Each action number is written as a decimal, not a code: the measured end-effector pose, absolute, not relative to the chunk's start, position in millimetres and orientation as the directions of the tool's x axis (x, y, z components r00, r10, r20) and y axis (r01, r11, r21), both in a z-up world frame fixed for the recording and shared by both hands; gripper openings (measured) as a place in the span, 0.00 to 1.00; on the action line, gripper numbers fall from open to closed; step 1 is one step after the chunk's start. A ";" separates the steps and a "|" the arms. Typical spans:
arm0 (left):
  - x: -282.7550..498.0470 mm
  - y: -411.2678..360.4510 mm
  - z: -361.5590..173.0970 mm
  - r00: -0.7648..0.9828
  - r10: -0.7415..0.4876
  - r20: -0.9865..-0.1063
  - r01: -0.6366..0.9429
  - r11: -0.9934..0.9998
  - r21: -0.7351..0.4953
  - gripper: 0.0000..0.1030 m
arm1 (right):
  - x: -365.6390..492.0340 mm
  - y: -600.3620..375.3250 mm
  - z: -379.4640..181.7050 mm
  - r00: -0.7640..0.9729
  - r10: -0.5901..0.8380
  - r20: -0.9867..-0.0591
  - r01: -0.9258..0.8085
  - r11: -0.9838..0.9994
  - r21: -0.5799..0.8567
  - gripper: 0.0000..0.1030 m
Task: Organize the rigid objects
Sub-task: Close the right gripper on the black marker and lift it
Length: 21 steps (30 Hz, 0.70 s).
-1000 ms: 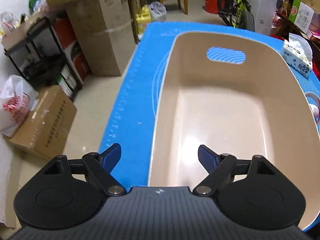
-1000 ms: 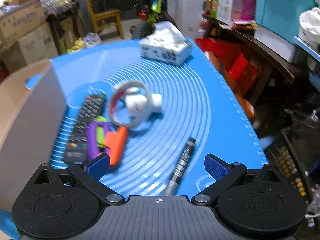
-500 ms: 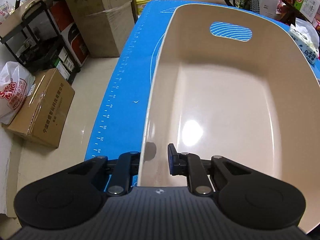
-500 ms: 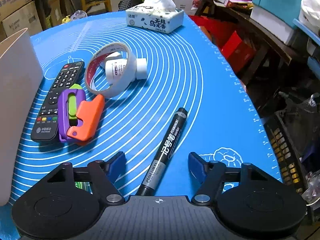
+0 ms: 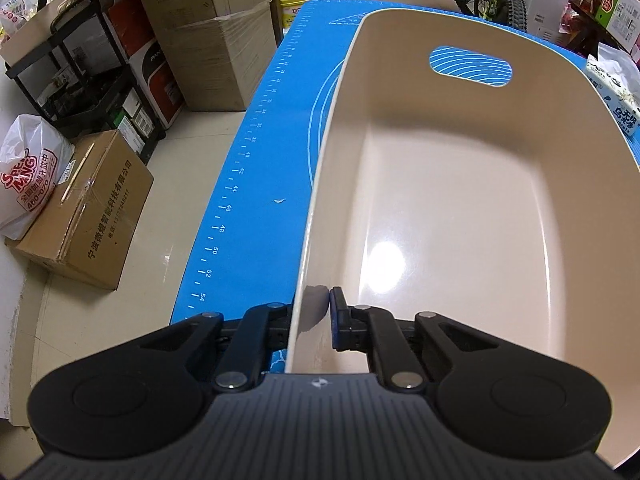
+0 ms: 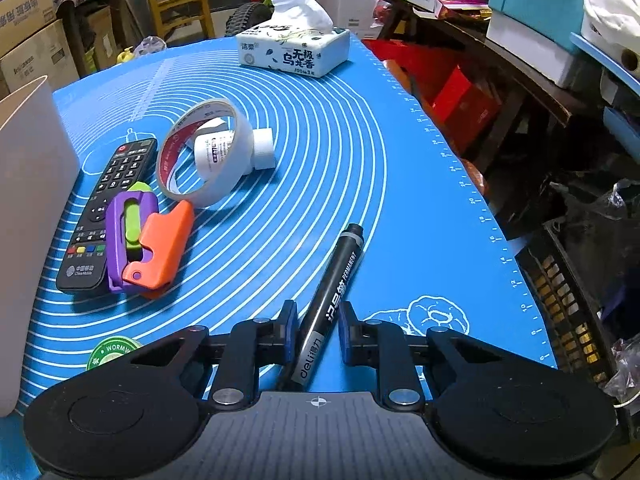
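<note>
While left tongs (image 5: pixel 311 320) clamp glossy beige tub (image 5: pixel 460 208) wall, right tongs (image 6: pixel 318 330) closing around cylindrical black marker (image 6: pixel 332 300), small gaps remaining.

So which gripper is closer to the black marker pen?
Right. The right gripper straddles the marker; the left gripper is clamped on the beige bin's wall.

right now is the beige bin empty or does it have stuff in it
Empty: the left wrist view shows the beige bin with a bare, glossy floor, nothing lying inside. The left gripper is clamped on its near wall.
</note>
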State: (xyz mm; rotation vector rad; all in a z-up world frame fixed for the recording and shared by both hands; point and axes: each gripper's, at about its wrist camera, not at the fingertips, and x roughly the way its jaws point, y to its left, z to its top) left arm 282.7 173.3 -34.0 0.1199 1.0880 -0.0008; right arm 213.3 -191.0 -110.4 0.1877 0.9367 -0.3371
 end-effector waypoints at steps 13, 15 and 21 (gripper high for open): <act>282.0 175.7 -33.9 0.473 0.046 -0.880 0.059 0.995 0.084 0.12 | 206.9 -189.8 -102.0 0.576 -0.215 -0.788 0.369 0.929 0.017 0.24; 281.3 176.7 -33.5 0.475 0.043 -0.879 0.059 0.995 0.081 0.12 | 205.3 -189.4 -99.3 0.587 -0.216 -0.780 0.370 0.929 0.021 0.24; 280.4 178.1 -33.3 0.478 0.041 -0.877 0.061 0.995 0.080 0.12 | 201.8 -189.4 -91.4 0.609 -0.227 -0.760 0.376 0.926 0.025 0.24</act>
